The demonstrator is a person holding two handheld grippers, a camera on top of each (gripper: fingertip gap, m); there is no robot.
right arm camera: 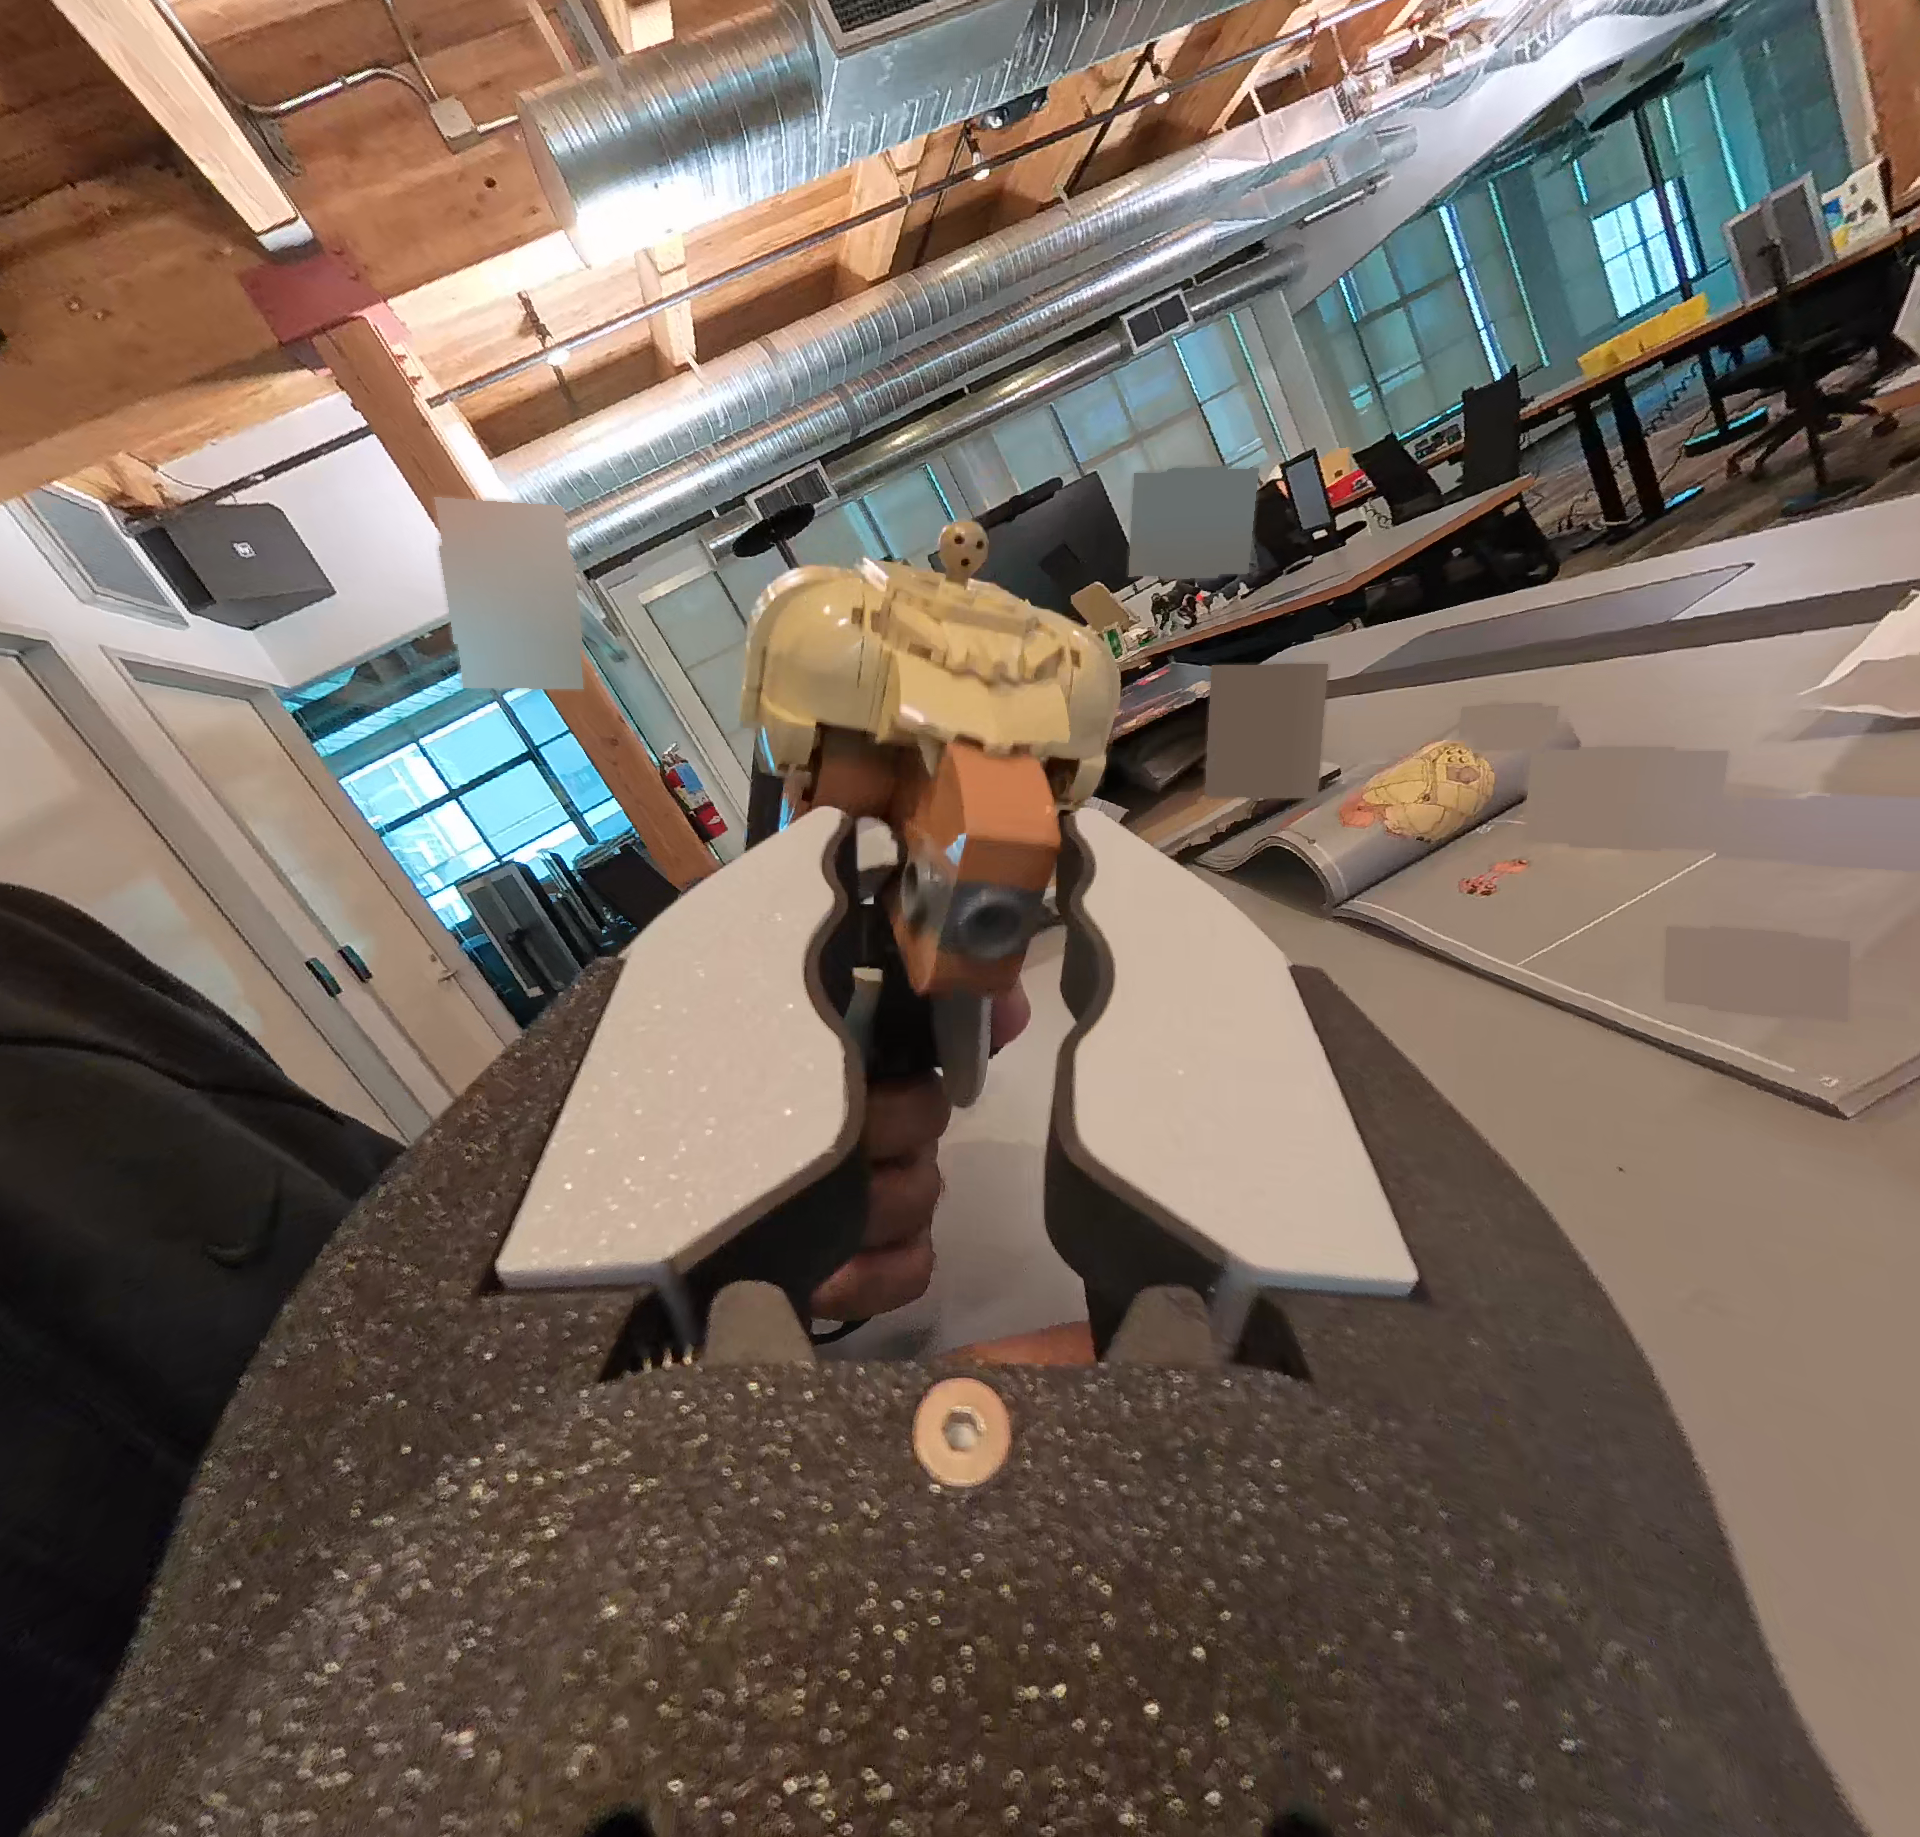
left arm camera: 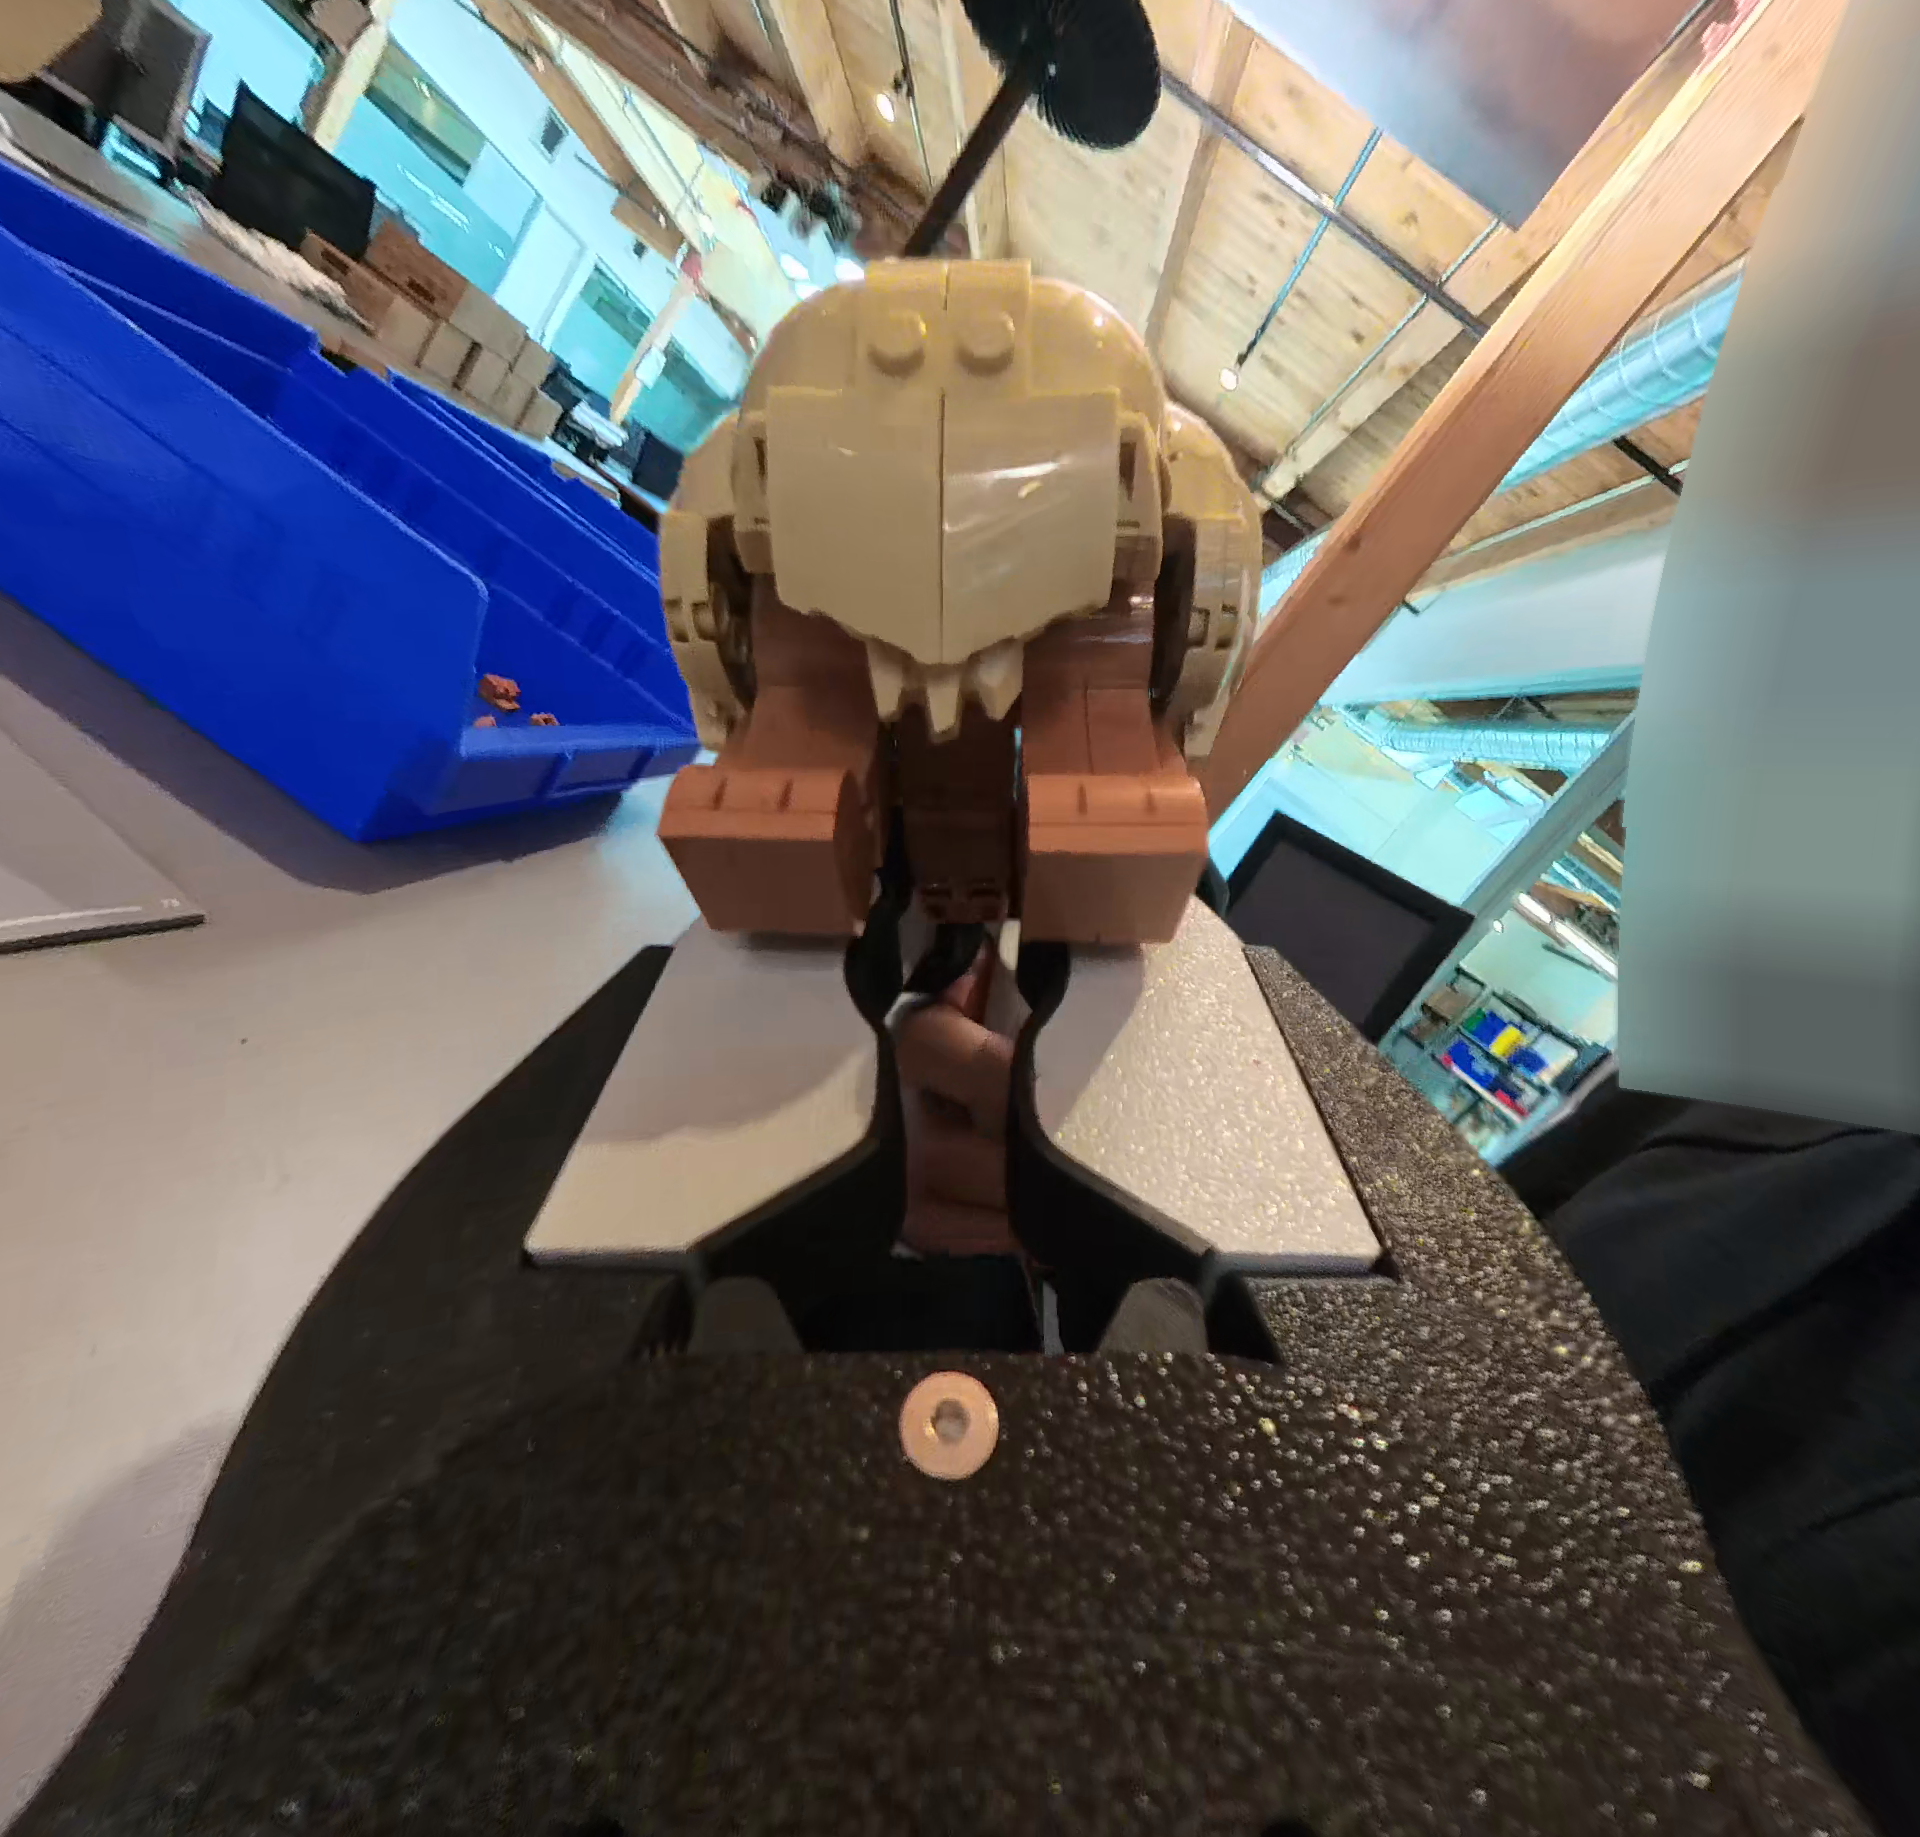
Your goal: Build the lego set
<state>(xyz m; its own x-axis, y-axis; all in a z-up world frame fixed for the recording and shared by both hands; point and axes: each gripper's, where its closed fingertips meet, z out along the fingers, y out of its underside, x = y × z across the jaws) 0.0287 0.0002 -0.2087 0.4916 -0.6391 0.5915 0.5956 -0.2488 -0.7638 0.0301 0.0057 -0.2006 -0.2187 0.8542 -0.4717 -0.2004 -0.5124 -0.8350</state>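
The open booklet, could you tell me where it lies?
In the right wrist view, the open booklet lies flat on the grey table, right of the brick model.

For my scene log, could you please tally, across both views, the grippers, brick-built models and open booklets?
Grippers: 2 (left gripper, right gripper)
Tan-and-brown brick model: 1
Open booklet: 1
Total: 4
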